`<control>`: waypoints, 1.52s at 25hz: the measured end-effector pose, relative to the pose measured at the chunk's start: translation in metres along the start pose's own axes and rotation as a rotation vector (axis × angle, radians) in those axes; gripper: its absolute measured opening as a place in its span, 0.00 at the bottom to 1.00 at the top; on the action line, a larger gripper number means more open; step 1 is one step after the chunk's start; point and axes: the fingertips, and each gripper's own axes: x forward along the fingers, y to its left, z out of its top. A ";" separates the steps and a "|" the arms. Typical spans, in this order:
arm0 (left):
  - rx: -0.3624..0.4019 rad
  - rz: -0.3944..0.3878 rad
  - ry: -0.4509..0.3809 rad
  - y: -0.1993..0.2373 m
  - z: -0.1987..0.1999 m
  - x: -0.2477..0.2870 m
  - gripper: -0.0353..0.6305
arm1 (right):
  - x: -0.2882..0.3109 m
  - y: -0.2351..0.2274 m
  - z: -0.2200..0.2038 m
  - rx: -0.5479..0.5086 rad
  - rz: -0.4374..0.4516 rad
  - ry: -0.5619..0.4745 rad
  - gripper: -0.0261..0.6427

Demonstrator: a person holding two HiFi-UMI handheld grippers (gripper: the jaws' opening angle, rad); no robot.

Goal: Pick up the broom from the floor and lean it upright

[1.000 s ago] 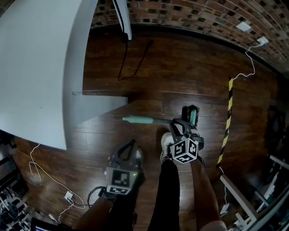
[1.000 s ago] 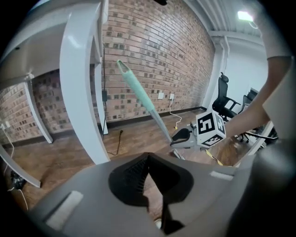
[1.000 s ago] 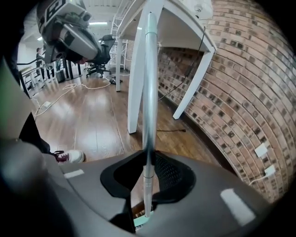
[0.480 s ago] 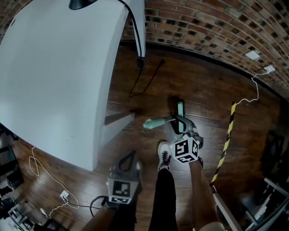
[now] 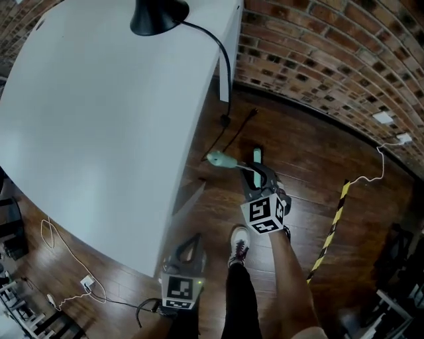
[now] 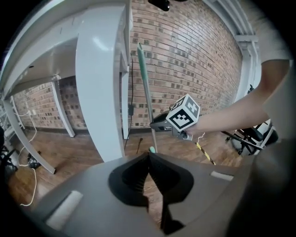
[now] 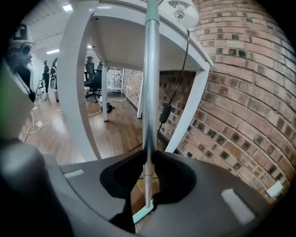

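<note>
The broom has a silver pole (image 7: 150, 88) with a green grip at its top (image 5: 216, 159) and a teal head (image 7: 142, 214). It stands nearly upright, with my right gripper (image 5: 260, 177) shut on the pole a little above the head. In the right gripper view the pole runs up between the jaws (image 7: 149, 155). The left gripper view shows the same broom (image 6: 145, 88) upright beside the white desk's leg, with the right gripper (image 6: 159, 125) on it. My left gripper (image 5: 190, 246) hangs lower left, shut and empty (image 6: 149, 156).
A large white desk (image 5: 99, 119) with a black lamp (image 5: 158, 14) fills the left. A curved brick wall (image 5: 318, 59) runs behind. Yellow-black tape (image 5: 332, 225), cables (image 5: 66, 265) and wall sockets (image 5: 384, 118) are around. The person's shoe (image 5: 238, 242) is below the right gripper.
The right gripper has carried the broom up and toward the desk and brick wall, swinging it from lying flat to nearly upright. The left gripper rose a little.
</note>
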 end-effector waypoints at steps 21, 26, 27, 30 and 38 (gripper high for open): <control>-0.036 -0.018 0.004 0.000 -0.014 -0.003 0.06 | 0.049 0.015 0.032 -0.245 0.025 -0.060 0.26; -0.037 -0.021 0.002 -0.001 -0.014 -0.002 0.06 | 0.051 0.012 0.033 -0.211 0.020 -0.062 0.30; -0.036 -0.021 0.004 -0.001 -0.014 -0.001 0.06 | 0.052 0.012 0.033 -0.209 0.020 -0.062 0.31; -0.038 -0.018 0.006 0.000 -0.015 -0.002 0.06 | 0.054 0.010 0.033 -0.201 0.020 -0.063 0.33; -0.039 -0.013 0.005 0.000 -0.016 0.000 0.06 | 0.055 0.004 0.032 -0.168 0.020 -0.072 0.37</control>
